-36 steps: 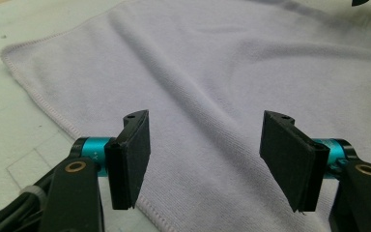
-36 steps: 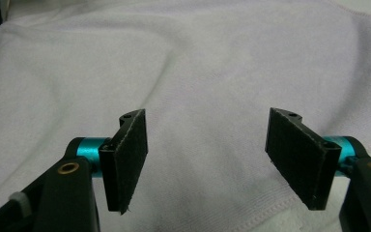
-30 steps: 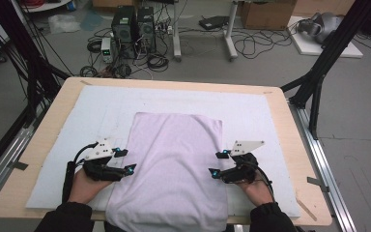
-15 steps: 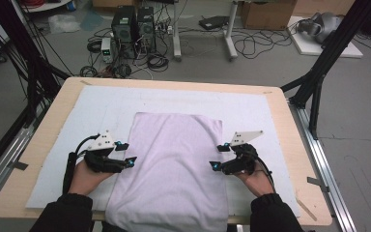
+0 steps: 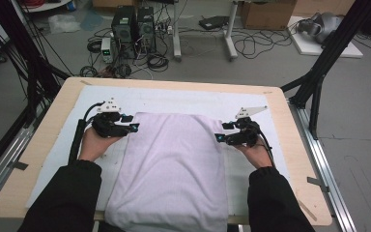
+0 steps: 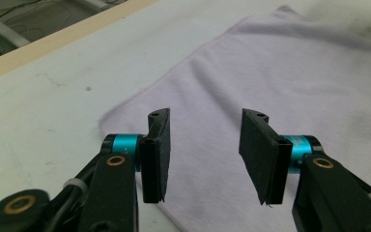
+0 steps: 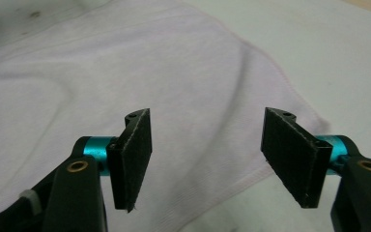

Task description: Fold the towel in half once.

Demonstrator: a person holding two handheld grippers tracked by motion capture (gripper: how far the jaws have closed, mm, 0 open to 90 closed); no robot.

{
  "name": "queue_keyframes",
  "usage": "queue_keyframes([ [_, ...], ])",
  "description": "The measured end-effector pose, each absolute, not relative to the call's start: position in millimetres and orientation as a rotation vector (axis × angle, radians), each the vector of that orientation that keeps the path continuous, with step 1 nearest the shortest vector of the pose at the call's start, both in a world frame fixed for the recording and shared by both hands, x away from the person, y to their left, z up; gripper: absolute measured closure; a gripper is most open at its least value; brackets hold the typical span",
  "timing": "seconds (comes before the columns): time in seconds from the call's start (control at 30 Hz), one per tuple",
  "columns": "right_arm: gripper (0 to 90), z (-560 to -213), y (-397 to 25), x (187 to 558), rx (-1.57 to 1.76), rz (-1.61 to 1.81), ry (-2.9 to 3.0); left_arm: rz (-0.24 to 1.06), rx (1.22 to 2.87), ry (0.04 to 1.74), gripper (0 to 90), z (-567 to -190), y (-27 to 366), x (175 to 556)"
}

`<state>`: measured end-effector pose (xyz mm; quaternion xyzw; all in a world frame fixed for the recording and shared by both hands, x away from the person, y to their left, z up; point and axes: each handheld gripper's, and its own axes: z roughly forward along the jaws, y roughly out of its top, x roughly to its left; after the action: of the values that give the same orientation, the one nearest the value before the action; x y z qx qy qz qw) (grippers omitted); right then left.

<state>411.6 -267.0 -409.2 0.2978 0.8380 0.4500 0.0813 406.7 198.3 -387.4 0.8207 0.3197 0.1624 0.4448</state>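
Evidently both sets of jaws stand released, nothing between them: the left gripper [image 6: 203,154] hangs over the far left corner of the pale lilac cloth [image 5: 174,169], the right gripper [image 7: 222,159] over its far right corner. Such symmetry suggests readiness to pinch both corners together. That cloth lies flat on the white mat [image 5: 174,99] covering the desk [image 5: 43,125], its near end draping off.

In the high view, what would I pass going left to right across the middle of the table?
Bare light wooden table edge → left black two-jaw gripper → pale lilac folded cloth → right black two-jaw gripper → white mat covering the table.
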Motion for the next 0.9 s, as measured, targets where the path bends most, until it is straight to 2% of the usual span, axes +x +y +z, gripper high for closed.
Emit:
queue_keyframes([
  [0.1,37.6,-417,-269,419,0.947,1.324,2.495,0.386,2.036,0.831,59.6,-396,202,415],
  [0.23,39.3,-426,-266,425,0.966,1.287,2.507,0.354,2.109,0.871,60.0,-408,200,423],
  [0.47,45.7,-438,-262,431,1.006,1.183,2.522,0.401,2.18,0.901,60.9,-422,191,427],
  [0.57,49.2,-441,-263,433,1.021,1.167,2.522,0.384,2.23,0.922,65.5,-430,190,431],
  [0.67,54.9,-444,-262,434,1.02,1.136,2.537,0.397,2.23,0.954,74.2,-434,190,431],
  [0.77,65.3,-444,-263,435,1.039,1.142,2.53,0.421,2.229,0.969,84.4,-434,190,432],
  [0.9,80.5,-445,-262,436,1.051,1.171,2.549,0.36,2.186,1.008,88.2,-434,196,434],
])
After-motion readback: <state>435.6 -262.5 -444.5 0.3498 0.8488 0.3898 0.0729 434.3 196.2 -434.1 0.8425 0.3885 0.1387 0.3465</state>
